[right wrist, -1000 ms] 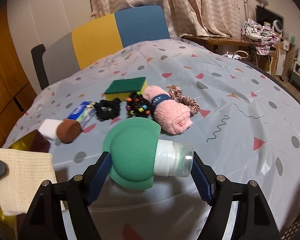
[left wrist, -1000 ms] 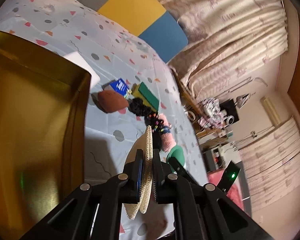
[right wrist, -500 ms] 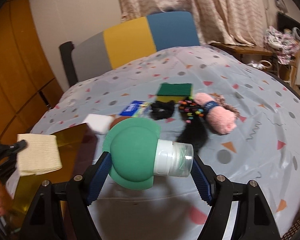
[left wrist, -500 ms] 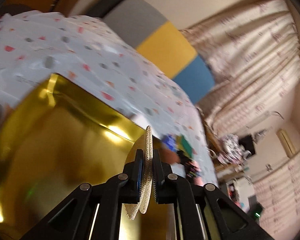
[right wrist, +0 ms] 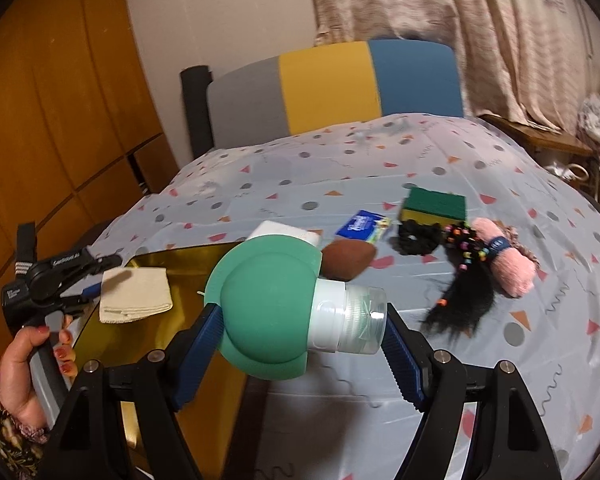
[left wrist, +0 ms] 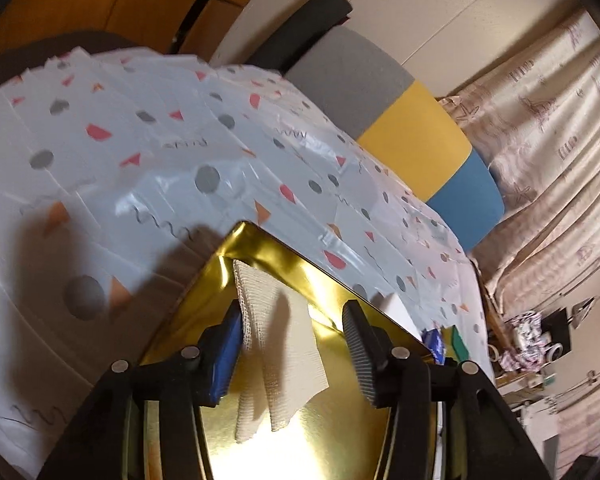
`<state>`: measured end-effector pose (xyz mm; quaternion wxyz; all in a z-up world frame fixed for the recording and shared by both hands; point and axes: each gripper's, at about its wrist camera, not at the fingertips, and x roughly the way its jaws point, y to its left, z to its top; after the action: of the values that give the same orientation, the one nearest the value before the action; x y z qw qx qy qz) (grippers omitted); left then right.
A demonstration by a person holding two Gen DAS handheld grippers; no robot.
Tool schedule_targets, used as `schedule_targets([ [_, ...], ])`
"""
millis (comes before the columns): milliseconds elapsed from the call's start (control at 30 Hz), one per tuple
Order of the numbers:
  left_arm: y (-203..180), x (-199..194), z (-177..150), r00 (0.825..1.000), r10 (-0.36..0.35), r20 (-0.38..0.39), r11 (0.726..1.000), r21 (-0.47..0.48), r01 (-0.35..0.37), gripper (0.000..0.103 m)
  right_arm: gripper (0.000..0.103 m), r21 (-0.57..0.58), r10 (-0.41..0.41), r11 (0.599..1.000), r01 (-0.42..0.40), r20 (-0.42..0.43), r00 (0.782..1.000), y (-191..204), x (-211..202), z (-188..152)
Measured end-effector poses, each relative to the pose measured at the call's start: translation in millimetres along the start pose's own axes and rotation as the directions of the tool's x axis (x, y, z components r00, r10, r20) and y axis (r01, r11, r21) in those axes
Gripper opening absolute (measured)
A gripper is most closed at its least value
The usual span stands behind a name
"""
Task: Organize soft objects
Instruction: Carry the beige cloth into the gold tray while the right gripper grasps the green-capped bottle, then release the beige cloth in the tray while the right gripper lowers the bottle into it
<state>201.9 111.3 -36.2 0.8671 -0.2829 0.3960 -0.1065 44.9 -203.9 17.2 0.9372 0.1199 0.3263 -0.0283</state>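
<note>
A folded cream cloth (left wrist: 276,360) hangs between the jaws of my left gripper (left wrist: 292,312), just over the gold tray (left wrist: 268,248). Those jaws are opening. The cloth leans on the left pad and the right pad stands clear of it. In the right wrist view the cloth (right wrist: 136,294) lies at the tray's (right wrist: 188,256) far left corner beside the left gripper (right wrist: 100,276). My right gripper (right wrist: 302,316) is shut on a green dome-topped clear bottle (right wrist: 268,296), held above the tray's right edge.
On the patterned tablecloth to the right lie a white block (right wrist: 284,234), brown pad (right wrist: 348,258), blue packet (right wrist: 364,224), green-yellow sponge (right wrist: 434,204), black scrunchie (right wrist: 418,238), beaded hair piece (right wrist: 466,276) and pink rolled towel (right wrist: 508,268). A chair (right wrist: 340,88) stands behind. A person's hand (right wrist: 24,364) grips the left tool.
The left gripper has swung over the gold tray and its jaws have parted, loosing the pinched cloth. The right gripper has drifted left toward the tray with the green-topped bottle.
</note>
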Motion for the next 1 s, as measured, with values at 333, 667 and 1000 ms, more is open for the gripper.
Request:
schedule_targets([
  [333,-22.5,1.5,2.2,0.997,0.076,0.005,0.968,0.240,-0.075,0.080,0.078,-0.088,0.062,0.994,-0.068,-0.067,0.996,43.5,19.0,-4.0],
  [667,-25.1,5.8,3.6,0.990,0.135,-0.030,0.941,0.317,-0.119,0.081,0.078,-0.122,0.080,0.988,-0.090,-0.085,0.993,65.2,26.7,-2.2],
  [1000,-21.5,-39.2,12.2,0.994,0.094,0.051,0.975,0.196,-0.102,0.082,0.079,-0.137,0.050,0.988,-0.075,-0.172,0.984,77.8,55.5,3.0],
])
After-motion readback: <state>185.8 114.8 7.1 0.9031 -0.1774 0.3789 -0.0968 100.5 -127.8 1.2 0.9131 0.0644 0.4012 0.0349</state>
